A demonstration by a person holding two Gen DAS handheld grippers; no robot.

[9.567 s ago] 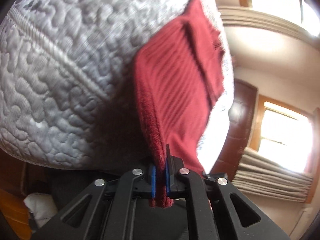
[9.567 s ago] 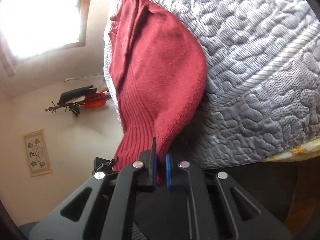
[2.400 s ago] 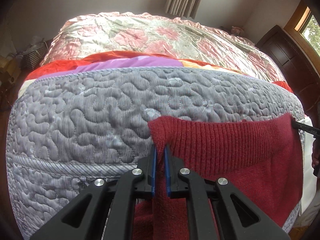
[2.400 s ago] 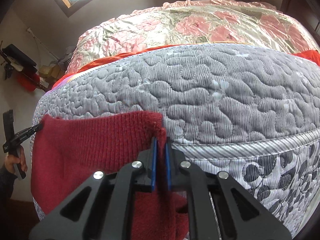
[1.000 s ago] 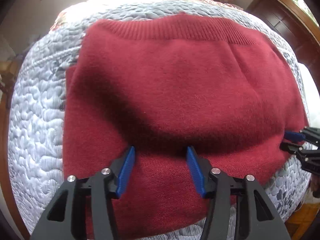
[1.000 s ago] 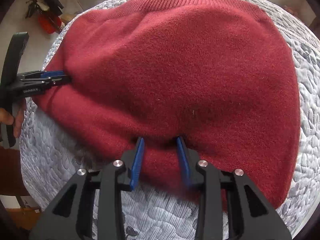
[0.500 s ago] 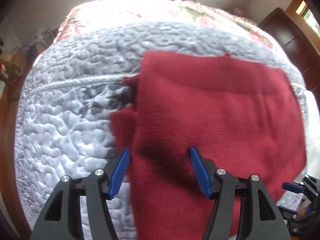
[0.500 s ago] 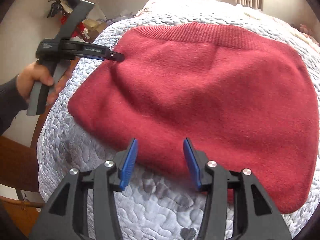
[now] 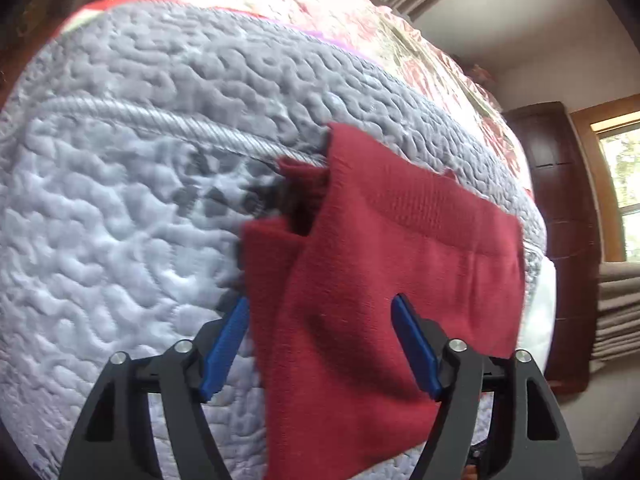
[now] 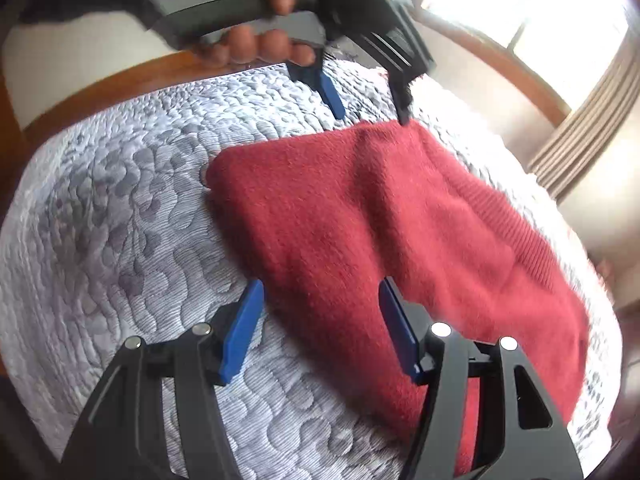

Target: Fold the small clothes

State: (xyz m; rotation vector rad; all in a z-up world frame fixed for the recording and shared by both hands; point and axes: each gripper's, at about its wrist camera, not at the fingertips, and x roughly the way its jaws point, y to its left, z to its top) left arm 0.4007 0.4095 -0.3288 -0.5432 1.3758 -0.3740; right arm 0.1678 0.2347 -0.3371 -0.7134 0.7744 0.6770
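A dark red knitted sweater [image 9: 392, 260] lies folded on the grey quilted bedcover [image 9: 140, 200], its ribbed hem toward the far side. My left gripper [image 9: 320, 344] hovers open over the sweater's near left edge, with one blue pad off the cloth. In the right wrist view the sweater [image 10: 380, 220] stretches away to the right. My right gripper [image 10: 320, 328] is open, straddling its near edge, and holds nothing. The left gripper [image 10: 370, 110] also shows there, open at the sweater's far corner and held by a hand [image 10: 256, 40].
A floral bedspread [image 9: 320, 8] covers the far part of the bed. A dark wooden door [image 9: 560, 200] and curtains [image 9: 616, 312] stand at the right. A wooden bed frame [image 10: 100, 80] curves behind the quilt. White bedding [image 9: 540, 312] shows past the sweater's right edge.
Both grippers were shut on the sweater earlier, then opened and left it folded on the quilt. In the last half second both swung round the sweater and stayed open.
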